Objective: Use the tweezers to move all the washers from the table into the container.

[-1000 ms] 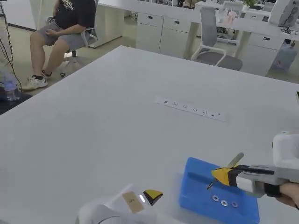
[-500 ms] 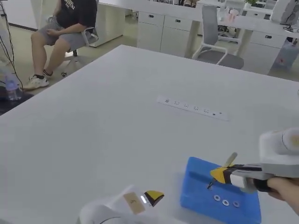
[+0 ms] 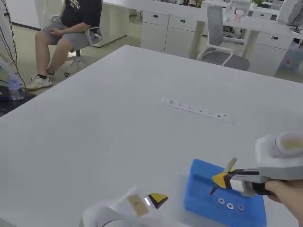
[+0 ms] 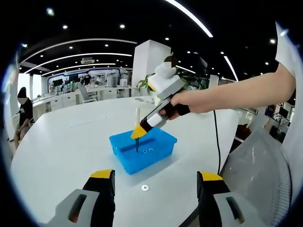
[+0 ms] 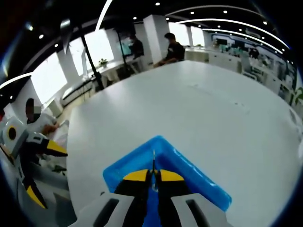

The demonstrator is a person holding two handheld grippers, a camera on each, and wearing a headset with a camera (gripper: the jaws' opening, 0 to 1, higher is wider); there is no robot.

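Tweezers [image 3: 230, 165], clamped in the right gripper [image 3: 220, 178], still point into the blue container [image 3: 201, 206]

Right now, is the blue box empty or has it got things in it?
Not empty. Three washers lie on the floor of the blue box in the head view.
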